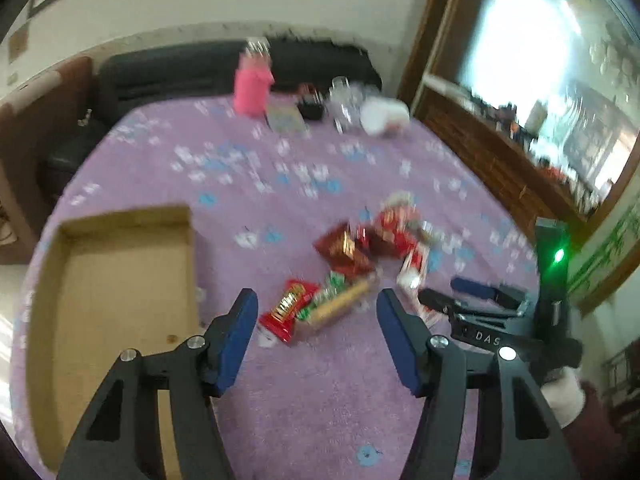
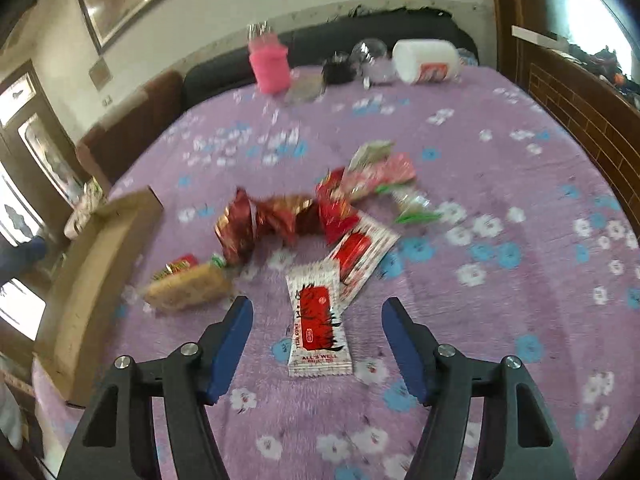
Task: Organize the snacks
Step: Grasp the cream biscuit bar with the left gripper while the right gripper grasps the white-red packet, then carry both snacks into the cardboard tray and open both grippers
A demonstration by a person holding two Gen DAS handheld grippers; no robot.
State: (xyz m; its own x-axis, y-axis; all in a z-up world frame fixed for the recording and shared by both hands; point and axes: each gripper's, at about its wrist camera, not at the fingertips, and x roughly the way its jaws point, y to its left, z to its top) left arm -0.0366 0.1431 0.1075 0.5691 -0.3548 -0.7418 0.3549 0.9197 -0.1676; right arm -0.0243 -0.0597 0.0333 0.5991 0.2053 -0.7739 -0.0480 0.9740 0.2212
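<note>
Snacks are lying in a loose heap on the purple flowered cloth point(image 1: 304, 392), and you are holding both grippers above them with nothing between the jaws. Your left gripper point(image 1: 316, 300) is standing open over a red packet point(image 1: 289, 311) and a tan biscuit pack point(image 1: 340, 305), which are touching each other. At its 10 o'clock the cardboard tray point(image 1: 120, 280) is sitting with its near corner just beside that gripper's left finger. Your right gripper point(image 2: 317, 307) is also gaping, clear of the white and red sachet point(image 2: 318, 318) lying flat below it. A second sachet point(image 2: 362, 250) is overlapping the first at 1 o'clock. Foil wrappers point(image 2: 264, 220) are bunching at 11 o'clock. Motion blur is softening the far pink bottle point(image 2: 269, 65).
</note>
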